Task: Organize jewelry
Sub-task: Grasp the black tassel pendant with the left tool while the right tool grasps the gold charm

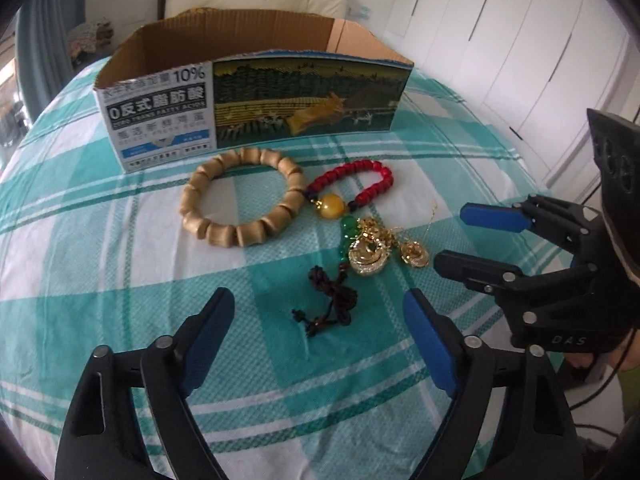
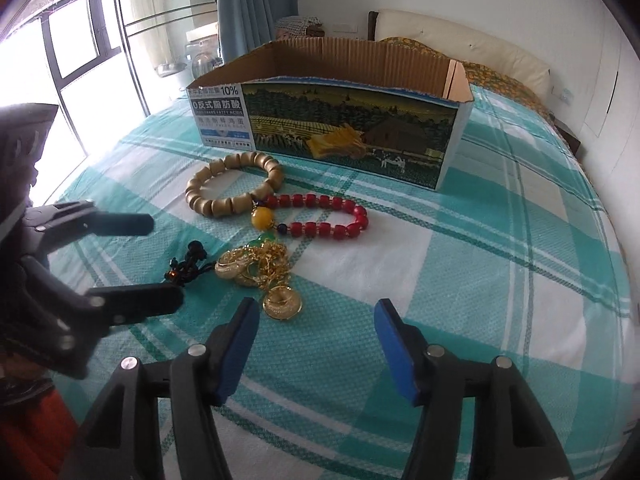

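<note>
A bed with a green and white checked sheet (image 1: pixel 120 264) has a cut-open cardboard box (image 1: pixel 256 96) sitting on it. Just in front of the box lies the jewelry. The wooden bead bracelet (image 1: pixel 240 196) is nearest the box. At its 3 o'clock side is the red bead bracelet (image 1: pixel 352 184) with a yellow ball, touching it in the right wrist view. Below them, toward 6 o'clock, is a heap of gold chains and pendants (image 1: pixel 376 252) and a dark knotted cord (image 1: pixel 332 304).

The left gripper (image 1: pixel 320 344) is spread wide above the sheet with nothing in it. The right gripper (image 2: pixel 316 344) is spread too and holds nothing; the gold heap sits just past its tips at 11 o'clock.
</note>
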